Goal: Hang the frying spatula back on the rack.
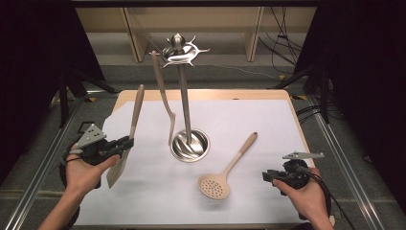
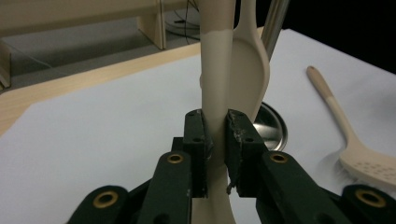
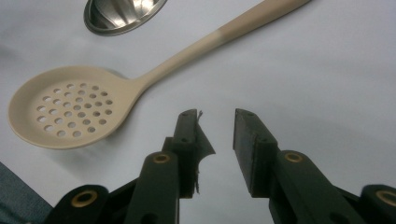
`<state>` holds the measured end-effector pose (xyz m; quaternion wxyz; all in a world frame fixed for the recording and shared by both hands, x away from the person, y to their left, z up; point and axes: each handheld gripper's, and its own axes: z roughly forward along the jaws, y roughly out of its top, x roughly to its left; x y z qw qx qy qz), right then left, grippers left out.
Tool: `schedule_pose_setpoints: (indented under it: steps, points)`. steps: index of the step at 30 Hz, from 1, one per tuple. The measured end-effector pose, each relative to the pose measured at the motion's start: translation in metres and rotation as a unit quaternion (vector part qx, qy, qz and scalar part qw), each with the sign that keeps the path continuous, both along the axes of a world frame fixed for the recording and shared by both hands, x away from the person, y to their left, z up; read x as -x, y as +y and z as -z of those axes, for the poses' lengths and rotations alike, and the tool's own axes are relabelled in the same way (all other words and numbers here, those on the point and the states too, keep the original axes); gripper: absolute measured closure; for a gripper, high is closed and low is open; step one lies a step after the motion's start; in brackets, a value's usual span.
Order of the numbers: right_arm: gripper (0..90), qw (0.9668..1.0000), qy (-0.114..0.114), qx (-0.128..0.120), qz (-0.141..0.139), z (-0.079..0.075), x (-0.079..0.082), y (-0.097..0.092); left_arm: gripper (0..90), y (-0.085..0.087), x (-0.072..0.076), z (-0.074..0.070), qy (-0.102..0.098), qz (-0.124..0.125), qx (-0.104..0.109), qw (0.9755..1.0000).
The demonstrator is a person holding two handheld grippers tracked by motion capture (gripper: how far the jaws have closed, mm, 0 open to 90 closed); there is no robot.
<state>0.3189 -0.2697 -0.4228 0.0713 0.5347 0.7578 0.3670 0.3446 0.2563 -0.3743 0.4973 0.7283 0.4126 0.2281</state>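
While the left gripper (image 2: 215, 140) clamps a beige spatula (image 1: 125, 139) by its neck, blade hanging below.

Spatula stands near-upright at the table's (image 1: 268, 96) nine o'clock edge; right gripper (image 3: 217, 149), jaws apart and empty, hovers at four o'clock of the skimmer (image 3: 65, 112).

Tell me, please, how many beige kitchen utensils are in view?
3. A spatula is gripped upright by the left gripper, a utensil hangs from the metal stand, and a slotted spoon lies on the table.
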Motion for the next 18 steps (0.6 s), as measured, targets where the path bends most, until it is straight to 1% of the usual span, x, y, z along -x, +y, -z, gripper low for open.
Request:
schedule_pose_setpoints:
  steps: [2,3,4,5,6,7,8,10,11,12,15,16,17,18]
  points:
    - [70.8,1.0,0.0,-0.002,-0.003,0.0,0.0,0.0,78.7,-0.002,0.001,-0.003,-0.013,0.0,0.011,0.9999]
    - [70.9,1.0,-0.001,0.0,-0.002,0.0,0.0,0.0,78.7,-0.003,0.002,-0.004,-0.026,0.001,0.018,0.9995]
    - [70.9,1.0,-0.001,0.0,-0.002,0.0,0.0,-0.001,78.6,-0.004,0.003,-0.005,-0.034,0.004,0.021,0.9992]
    - [70.8,1.0,-0.002,0.001,0.0,0.0,0.0,0.0,78.7,-0.005,0.004,-0.007,-0.037,0.004,0.022,0.9991]
    - [70.8,1.0,0.0,-0.001,-0.002,0.0,0.0,0.0,78.6,-0.006,0.005,-0.008,-0.045,0.005,0.026,0.9986]
    - [70.8,1.0,0.0,-0.001,-0.002,0.0,0.0,0.0,78.6,-0.007,0.005,-0.009,-0.047,0.009,0.028,0.9985]
    - [70.8,1.0,0.0,-0.002,-0.003,0.0,0.0,0.0,78.6,-0.009,0.007,-0.01,-0.052,0.008,0.035,0.998]
    - [70.8,1.0,-0.001,0.0,-0.002,0.0,0.0,0.0,78.6,-0.012,0.009,-0.013,-0.053,0.014,0.033,0.998]
    - [70.8,0.9997,0.015,-0.005,-0.019,-0.001,0.0,-0.003,78.6,-0.013,0.009,-0.014,-0.056,0.013,0.034,0.9978]
    - [70.9,0.9996,0.017,-0.009,-0.02,-0.002,0.0,-0.003,78.6,-0.015,0.009,-0.014,-0.062,0.016,0.037,0.9973]
    - [70.9,0.9997,0.016,-0.007,-0.019,-0.002,0.0,-0.002,78.6,-0.018,0.01,-0.018,-0.067,0.018,0.034,0.997]
    - [70.9,0.9996,0.018,-0.008,-0.018,-0.002,0.0,-0.002,78.6,-0.019,0.011,-0.018,-0.071,0.017,0.036,0.9967]
    - [70.8,0.9994,0.03,-0.014,-0.005,-0.003,0.002,0.001,78.6,-0.02,0.011,-0.019,-0.073,0.017,0.036,0.9965]
    - [70.9,0.9994,0.032,-0.014,-0.006,-0.003,0.002,0.001,78.6,-0.022,0.011,-0.02,-0.074,0.019,0.037,0.9964]
